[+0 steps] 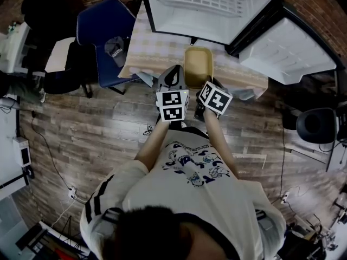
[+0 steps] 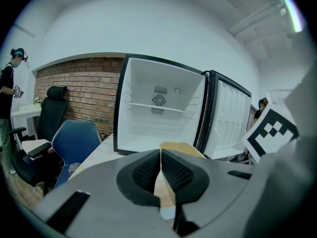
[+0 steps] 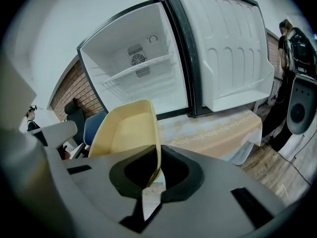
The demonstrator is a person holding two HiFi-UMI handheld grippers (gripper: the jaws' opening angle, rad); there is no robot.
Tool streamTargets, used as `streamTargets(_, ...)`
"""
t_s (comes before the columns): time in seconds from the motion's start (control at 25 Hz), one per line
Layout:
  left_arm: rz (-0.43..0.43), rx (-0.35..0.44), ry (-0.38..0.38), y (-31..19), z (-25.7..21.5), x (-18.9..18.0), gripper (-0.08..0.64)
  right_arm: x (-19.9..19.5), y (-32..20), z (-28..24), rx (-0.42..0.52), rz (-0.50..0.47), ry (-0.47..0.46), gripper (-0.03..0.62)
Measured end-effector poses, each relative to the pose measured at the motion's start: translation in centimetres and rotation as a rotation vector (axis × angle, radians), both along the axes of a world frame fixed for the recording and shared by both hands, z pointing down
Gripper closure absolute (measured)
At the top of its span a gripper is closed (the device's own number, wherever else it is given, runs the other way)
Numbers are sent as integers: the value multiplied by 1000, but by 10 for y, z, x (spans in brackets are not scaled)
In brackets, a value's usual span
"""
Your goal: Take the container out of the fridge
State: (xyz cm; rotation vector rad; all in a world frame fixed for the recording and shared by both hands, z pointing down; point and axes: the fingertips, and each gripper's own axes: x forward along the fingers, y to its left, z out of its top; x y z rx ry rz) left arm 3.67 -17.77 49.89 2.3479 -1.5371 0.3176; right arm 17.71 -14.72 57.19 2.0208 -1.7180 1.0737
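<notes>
- Your right claw (image 3: 157, 171) is clenched on the container (image 3: 126, 133). The near wall runs down between the two pads, which pinch it at the rim.
- Your left claw (image 2: 160, 155) is clenched too, pads pressed together at the tips. I see nothing held between them; the container shows just beyond them, slightly to the right.
- From the head view, the container is out of the fridge (image 1: 209, 4) and over the bench (image 1: 157, 47), just near of the fridge opening. Both claws are at its near end, the left one by its left corner.
- I cannot tell whether the container's base rests on the bench or hangs just above it. In the right gripper view it looks tipped, far end up.
- The fridge looks empty: bare wire shelf, bare floor, door (image 1: 287, 50) swung wide to the right.
- My reading is that the main step is done, since the container has cleared the fridge.
- What seems left is small: level it, settle it on the bench if it is not down already, then let go with the right claw.
</notes>
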Motion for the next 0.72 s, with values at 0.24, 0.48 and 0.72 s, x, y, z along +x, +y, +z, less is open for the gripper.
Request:
streamTargets(0.24,-3,4,1,2,-1,1,538,-1,5,1,-5,-9,5,548)
streamTargets(0.48,-5,1,1,5,-1,2,538,-3,7,0,-9,-24,8,548)
streamTargets(0.72,-14,9,1,6,-4,-1,538,-3,8,-2,-2,-22,8,549)
